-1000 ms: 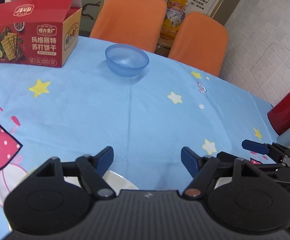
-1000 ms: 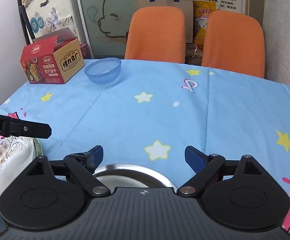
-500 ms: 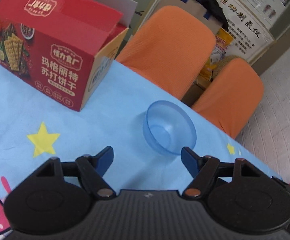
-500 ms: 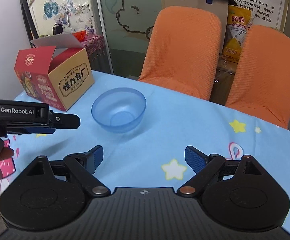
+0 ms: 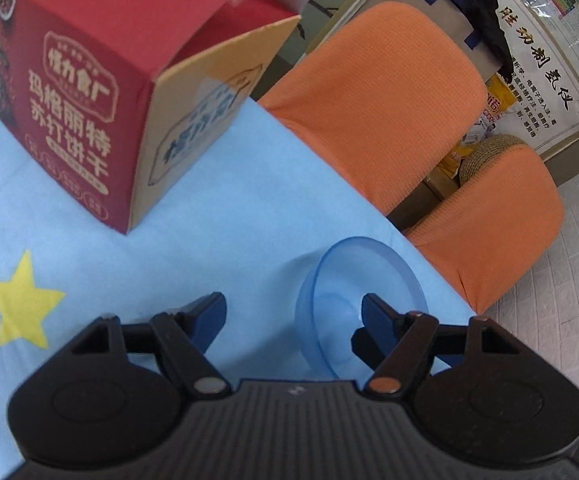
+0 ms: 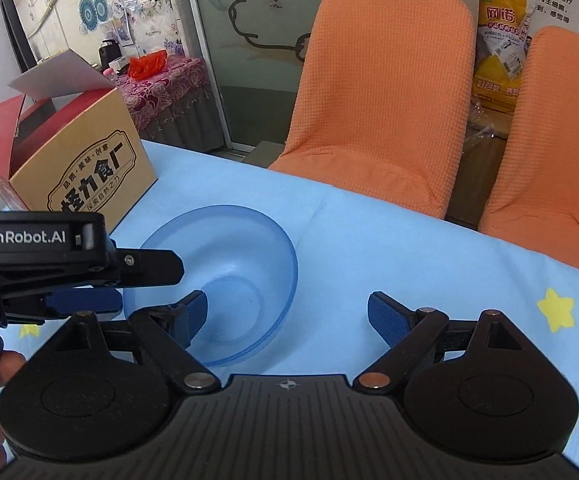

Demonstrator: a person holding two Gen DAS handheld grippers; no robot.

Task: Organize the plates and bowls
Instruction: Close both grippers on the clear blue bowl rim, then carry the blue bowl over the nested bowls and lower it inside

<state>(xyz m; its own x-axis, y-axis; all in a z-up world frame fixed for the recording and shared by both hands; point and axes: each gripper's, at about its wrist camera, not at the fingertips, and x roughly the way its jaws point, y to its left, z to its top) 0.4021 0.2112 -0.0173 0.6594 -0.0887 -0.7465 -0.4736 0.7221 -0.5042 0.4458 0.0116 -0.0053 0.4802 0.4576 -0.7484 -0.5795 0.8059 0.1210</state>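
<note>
- Both grippers stand with their jaws spread wide and nothing held: the left gripper [image 5: 293,310] and the right gripper [image 6: 287,312] hang low over the blue tablecloth [image 5: 89,248].
- On the left gripper, the right-hand blue fingertip [image 5: 373,312] sits inside the translucent blue bowl [image 5: 353,280], over its near rim; the other fingertip is outside, above bare cloth.
- From the right wrist view, the left gripper's [image 6: 89,276] black finger reaches across the bowl's [image 6: 241,248] left rim, while the right gripper's own left fingertip [image 6: 193,312] overlaps the bowl's near edge. Whether any pad touches the plastic cannot be told.
- Left of the bowl stands an open red cracker box [image 5: 101,92], its flap raised, well apart from the bowl.
- Yellow stars [image 5: 21,300] are printed on the cloth.
- Beyond the table edge, just behind the bowl, stand two orange chairs [image 6: 381,92].
</note>
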